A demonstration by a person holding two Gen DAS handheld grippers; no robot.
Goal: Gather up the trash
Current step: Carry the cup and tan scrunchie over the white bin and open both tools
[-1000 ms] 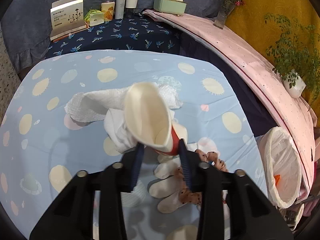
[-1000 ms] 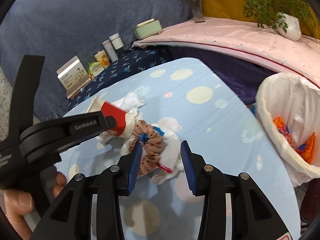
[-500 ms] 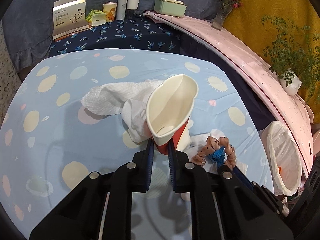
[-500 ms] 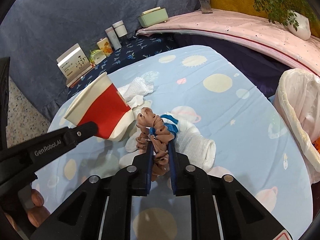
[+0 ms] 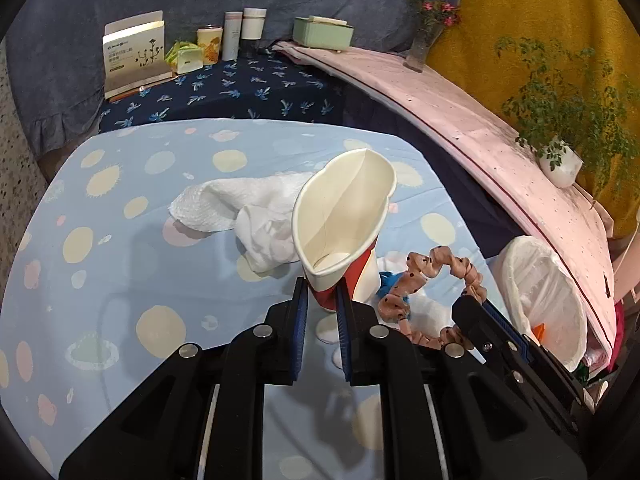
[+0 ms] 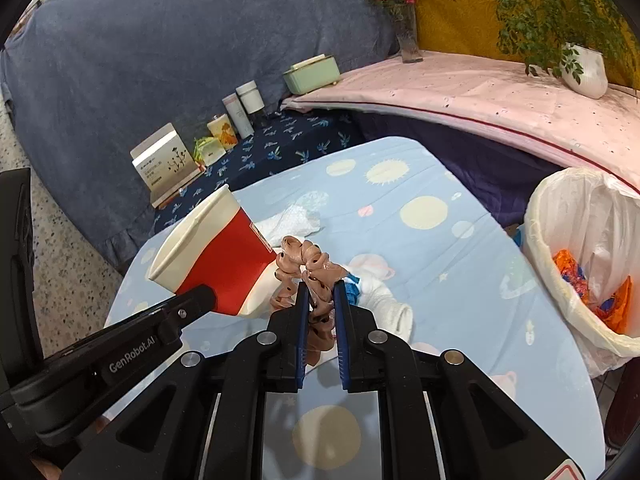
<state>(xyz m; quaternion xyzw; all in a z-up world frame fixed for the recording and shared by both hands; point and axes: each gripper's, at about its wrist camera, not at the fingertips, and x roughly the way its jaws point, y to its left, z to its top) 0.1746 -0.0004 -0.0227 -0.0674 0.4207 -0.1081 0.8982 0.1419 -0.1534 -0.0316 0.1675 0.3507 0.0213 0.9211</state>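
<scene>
Both grippers have closed and lifted their items off the blue table (image 5: 120, 248). Left gripper (image 5: 322, 304) pinches the squashed paper cup (image 5: 344, 216); right gripper (image 6: 320, 300) pinches the brown scrunchie (image 6: 308, 268), with the lined trash bin (image 6: 576, 216) to its right.

A lived-in home corner: a low table (image 5: 120, 208) under a pale blue cloth printed with suns and planets, backed by a slate-blue fabric drape (image 6: 160, 40). A navy leaf-print surface (image 5: 240, 88) carries a card box (image 5: 134, 54), toiletry bottles (image 5: 240, 34) and a mint-green tissue box (image 5: 322, 32). Along a pink-covered ledge (image 6: 460, 88) stand a vase of flowers (image 6: 404, 20) and a potted plant (image 6: 584, 68). A bin with a white liner (image 6: 580, 248) sits beside the table.
</scene>
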